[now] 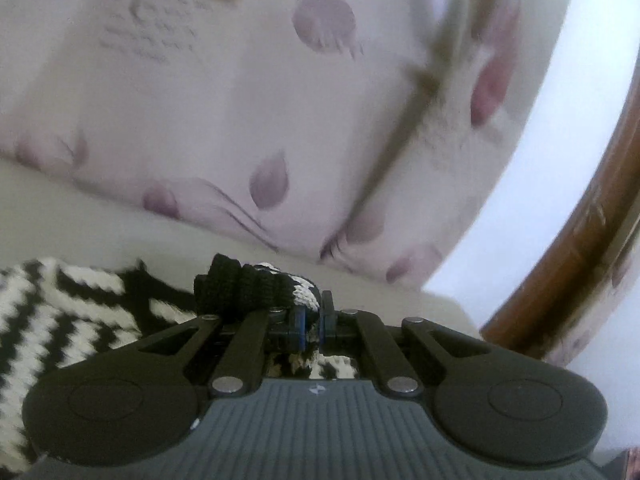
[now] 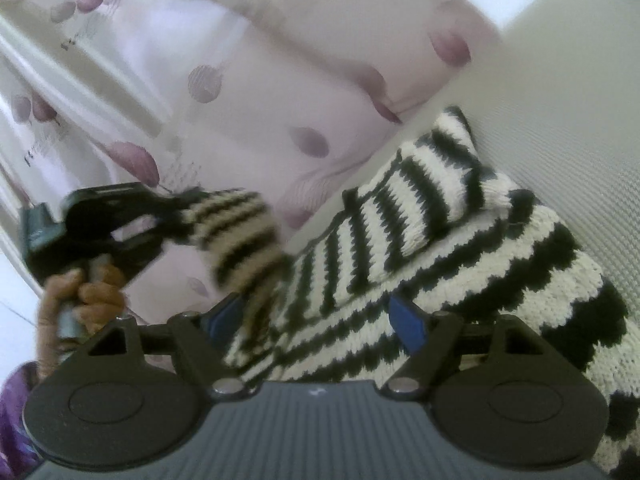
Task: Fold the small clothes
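Observation:
A black-and-white striped knit sweater (image 2: 460, 248) lies on a pale textured surface (image 2: 560, 100). My left gripper (image 1: 314, 320) is shut on the sweater's black-cuffed sleeve end (image 1: 248, 286); the rest of the sweater (image 1: 60, 320) trails down to the left. In the right wrist view the left gripper (image 2: 176, 204) shows at the left, held by a hand, lifting the sleeve (image 2: 236, 232) off the sweater. My right gripper (image 2: 320, 320) is open just above the sweater's body, with nothing between its blue pads (image 2: 406, 320).
A pale curtain (image 1: 240, 100) with purple petal prints hangs behind the surface. A brown wooden frame (image 1: 568, 248) runs along the right in the left wrist view. Purple cloth (image 2: 12, 408) shows at the lower left of the right wrist view.

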A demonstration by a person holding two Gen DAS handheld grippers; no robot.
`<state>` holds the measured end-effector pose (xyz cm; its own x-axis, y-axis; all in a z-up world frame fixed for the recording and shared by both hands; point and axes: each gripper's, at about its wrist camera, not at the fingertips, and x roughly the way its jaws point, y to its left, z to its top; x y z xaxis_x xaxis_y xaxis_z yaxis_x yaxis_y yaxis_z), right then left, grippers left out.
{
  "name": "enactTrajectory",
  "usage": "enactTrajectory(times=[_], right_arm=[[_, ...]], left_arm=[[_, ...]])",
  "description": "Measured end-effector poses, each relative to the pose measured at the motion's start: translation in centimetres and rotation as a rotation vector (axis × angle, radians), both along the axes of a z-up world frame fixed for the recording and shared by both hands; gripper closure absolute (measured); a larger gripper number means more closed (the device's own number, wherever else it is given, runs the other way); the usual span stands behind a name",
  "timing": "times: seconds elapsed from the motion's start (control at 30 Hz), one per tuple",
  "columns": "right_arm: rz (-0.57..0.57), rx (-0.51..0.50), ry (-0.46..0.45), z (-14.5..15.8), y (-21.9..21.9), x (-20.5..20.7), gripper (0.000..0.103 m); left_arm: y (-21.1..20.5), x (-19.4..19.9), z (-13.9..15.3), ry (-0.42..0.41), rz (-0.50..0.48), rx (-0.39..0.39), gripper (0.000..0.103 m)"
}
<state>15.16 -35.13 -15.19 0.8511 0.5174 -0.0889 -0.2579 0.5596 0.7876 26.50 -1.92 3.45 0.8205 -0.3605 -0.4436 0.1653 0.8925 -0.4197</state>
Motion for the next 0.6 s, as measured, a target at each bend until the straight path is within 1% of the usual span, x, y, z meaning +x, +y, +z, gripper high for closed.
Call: enactTrajectory(times=[0.17, 0.37, 0.43, 0.5, 0.53, 0.57, 0.6], right_arm=[[0.005, 0.037, -0.01, -0.4, -0.3, 0.0, 0.023], [0.005, 0.088, -0.016, -0.9, -0.8, 0.0, 0.023], [0.004, 0.093, -0.018, -1.0, -0.8, -0.1, 0.023], [0.004, 0.094, -0.019, -1.0, -0.8, -0.2, 0.023], [0.004, 0.094, -0.02, -1.0, -0.8, -0.2, 0.023], [0.004, 0.097, -0.02, -1.0, -0.8, -0.2, 0.023], [0.004, 0.1, -0.021, -1.1, -0.8, -0.2, 0.023]], left_arm=[[-3.0, 0.8, -2.8, 0.032, -0.039, 0.053, 0.097], [-5.7, 1.5, -4.6, 0.047, -0.099, 0.11, 0.097], [-6.5, 1.7, -5.3, 0.063, -0.154, 0.122, 0.097], [-7.0, 1.7, -5.7, 0.065, -0.21, 0.127, 0.094], [-7.1, 1.6, -5.9, 0.059, -0.238, 0.127, 0.089], [-7.1, 1.5, -6.0, 0.052, -0.255, 0.123, 0.071], [-6.9, 1.3, -5.9, 0.048, -0.278, 0.102, 0.059]])
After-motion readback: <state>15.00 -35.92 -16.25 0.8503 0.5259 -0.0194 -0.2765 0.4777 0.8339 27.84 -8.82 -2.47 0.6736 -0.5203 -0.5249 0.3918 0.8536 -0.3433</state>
